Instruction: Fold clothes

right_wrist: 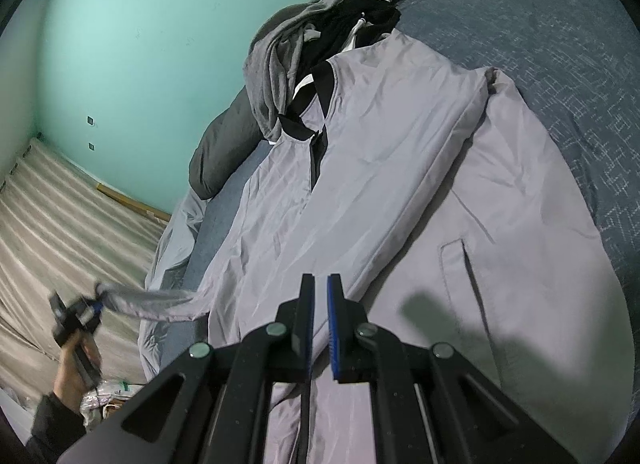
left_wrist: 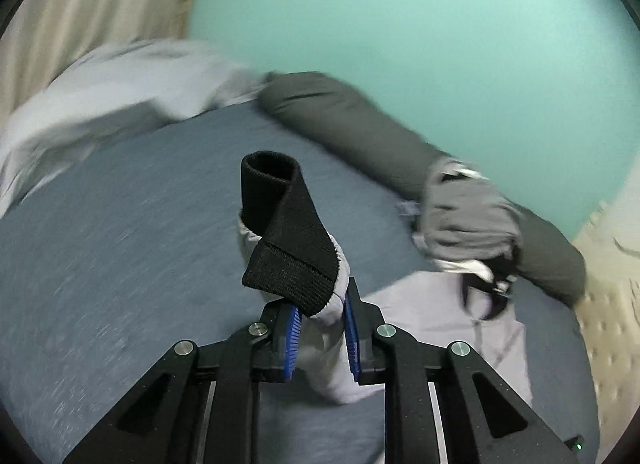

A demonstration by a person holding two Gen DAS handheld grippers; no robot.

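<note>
Your left gripper (left_wrist: 320, 328) clamps the end of the pale lilac-grey jacket sleeve (left_wrist: 332, 348) between its blue ribbed pads (left_wrist: 291, 338), and the black ribbed knit cuff (left_wrist: 286, 236) curls up out of the jaws toward twelve o'clock. From your right wrist camera that same gripper shows blurred at about eight o'clock, held in your hand (right_wrist: 72, 376), with the sleeve stretched taut from it back to the jacket. Your right gripper (right_wrist: 318, 328) has its jaws drawn almost together with nothing pinched between them, poised over the lower part of the light grey zip-front jacket (right_wrist: 400, 183), which lies spread flat on the blue flecked bed cover (right_wrist: 560, 63), a slit pocket at about four o'clock. Beyond the collar, at twelve o'clock, sits a crumpled heap of grey and black clothes (right_wrist: 288, 59) against a long dark grey bolster pillow (left_wrist: 360, 123). Farthest off stands the mint green wall (right_wrist: 140, 43).
</note>
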